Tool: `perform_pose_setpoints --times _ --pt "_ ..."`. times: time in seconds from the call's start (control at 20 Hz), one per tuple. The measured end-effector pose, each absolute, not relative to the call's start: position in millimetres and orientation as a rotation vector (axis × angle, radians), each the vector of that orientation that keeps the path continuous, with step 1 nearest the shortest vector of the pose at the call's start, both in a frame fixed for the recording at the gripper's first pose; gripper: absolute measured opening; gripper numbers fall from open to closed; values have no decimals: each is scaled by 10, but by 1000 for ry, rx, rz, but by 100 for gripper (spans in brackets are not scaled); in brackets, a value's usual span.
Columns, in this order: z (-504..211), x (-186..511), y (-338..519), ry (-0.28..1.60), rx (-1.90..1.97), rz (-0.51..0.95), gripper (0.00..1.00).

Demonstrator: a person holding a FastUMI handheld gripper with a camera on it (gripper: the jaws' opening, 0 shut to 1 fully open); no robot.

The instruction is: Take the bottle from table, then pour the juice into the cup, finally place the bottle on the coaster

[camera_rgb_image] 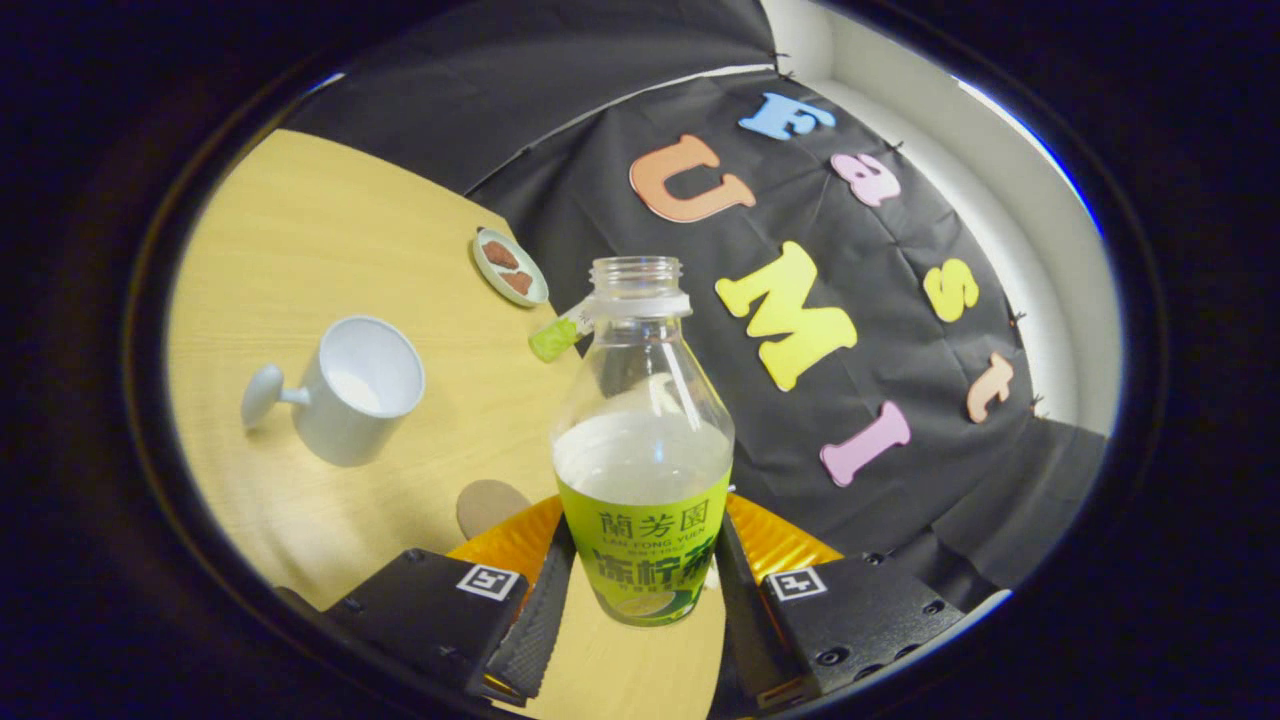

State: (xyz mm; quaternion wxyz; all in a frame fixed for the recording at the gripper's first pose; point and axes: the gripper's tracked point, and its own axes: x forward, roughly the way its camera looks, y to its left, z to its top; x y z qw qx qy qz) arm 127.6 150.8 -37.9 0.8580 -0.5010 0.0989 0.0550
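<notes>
While uncapped bottle stands upright btwn jaws, both clamp its label; cup well apart.

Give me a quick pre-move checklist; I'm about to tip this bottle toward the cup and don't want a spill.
1. Grip: both fingers press the bottle at its label, gripper shut on it: ok.
2. Bottle mouth: cap off, neck open: ok.
3. Liquid in bottle: pale liquid up to the top of the label: ok.
4. Cup: on the table, off to one side beyond the fingers, mouth open and unobstructed, handle pointing away from the bottle: ok.
5. Bottle over the cup: not yet, well apart: not ok.
6. Coaster: partly hidden behind one finger, whether it is free: cannot tell.
</notes>
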Motion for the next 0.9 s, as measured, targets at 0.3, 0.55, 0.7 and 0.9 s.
perform_pose_setpoints --times 0.3,0.55,0.7,0.9 --pt "-524 1297 1530 167 -1275 65 76" --pt "-554 1433 1574 139 -1378 38 76" --pt "-516 1430 1629 116 -1442 29 75" --pt "-430 1451 1643 77 -1537 1 75"
